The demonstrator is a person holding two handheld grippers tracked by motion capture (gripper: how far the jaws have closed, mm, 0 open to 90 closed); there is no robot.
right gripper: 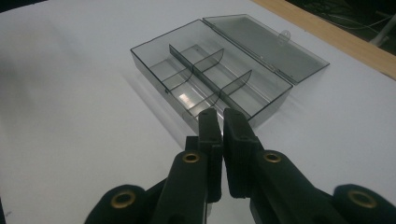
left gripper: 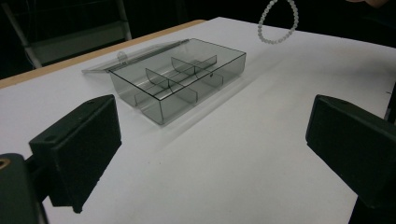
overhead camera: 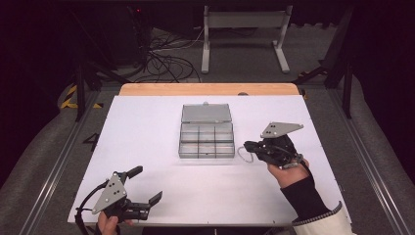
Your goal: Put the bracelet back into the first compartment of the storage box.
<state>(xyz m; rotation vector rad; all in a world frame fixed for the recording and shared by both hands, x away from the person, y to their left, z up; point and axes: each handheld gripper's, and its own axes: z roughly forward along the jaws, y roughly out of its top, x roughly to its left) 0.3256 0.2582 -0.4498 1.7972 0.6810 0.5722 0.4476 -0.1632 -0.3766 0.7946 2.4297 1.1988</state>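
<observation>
Left tongs (overhead camera: 145, 187) spread; right tongs (overhead camera: 247, 145) pinch bead bracelet (overhead camera: 243, 154) dangling beside box (overhead camera: 206, 141)

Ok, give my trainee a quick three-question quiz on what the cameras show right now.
1. True or false: the lid of the clear compartment box is shut.
2. What hangs from the right gripper? A) a bead bracelet B) a key C) a cable tie
3. How do the jaws of the left gripper stand, and is anything between them?

Key
1. False: the lid lies open, flat on the white table behind the box.
2. A: the bead bracelet dangles off the table, beside the box.
3. Wide apart, with nothing between them.
</observation>
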